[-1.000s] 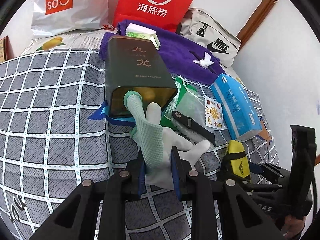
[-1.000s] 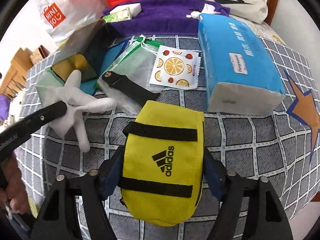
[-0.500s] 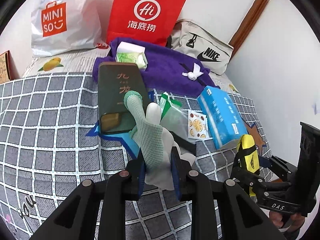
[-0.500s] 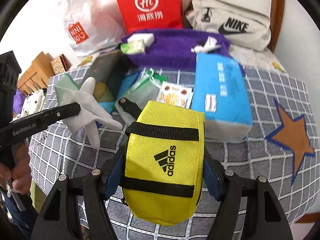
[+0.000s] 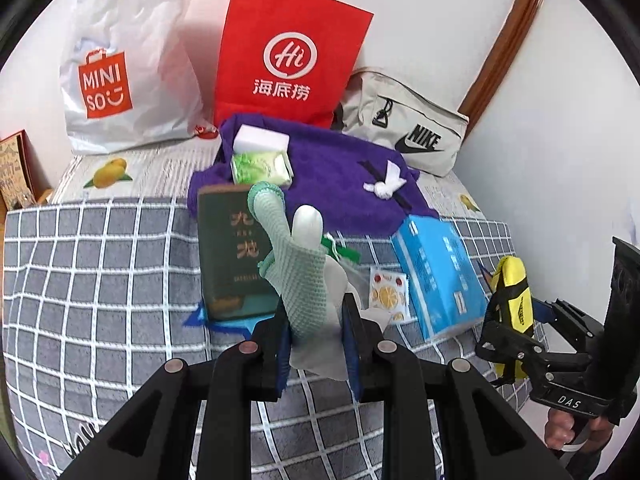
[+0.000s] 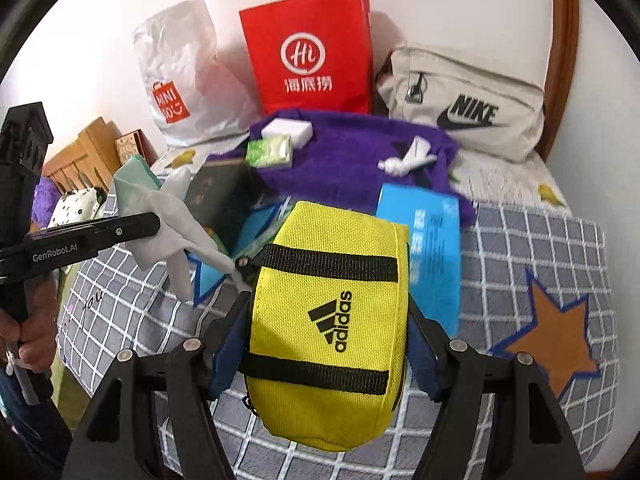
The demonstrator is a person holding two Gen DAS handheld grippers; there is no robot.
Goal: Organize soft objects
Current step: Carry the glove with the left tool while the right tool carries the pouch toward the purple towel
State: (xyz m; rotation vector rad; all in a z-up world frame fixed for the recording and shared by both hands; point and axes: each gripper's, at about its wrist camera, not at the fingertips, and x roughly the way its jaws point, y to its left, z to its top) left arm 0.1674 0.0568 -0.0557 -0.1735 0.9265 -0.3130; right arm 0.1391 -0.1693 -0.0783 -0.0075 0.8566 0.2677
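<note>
Gripping glove [image 5: 308, 280] & pouch [image 6: 328, 320], both above bed [image 6: 520, 256].

MINISO on white bag [image 5: 120, 80], Hi on red bag [image 5: 288, 56], NIKE on beige pouch [image 5: 404, 124], adidas on yellow pouch [image 6: 328, 320]

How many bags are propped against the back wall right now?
3: white Miniso bag on the left, red paper bag in the middle, beige Nike bag on the right. Others may be hidden behind them.
</note>
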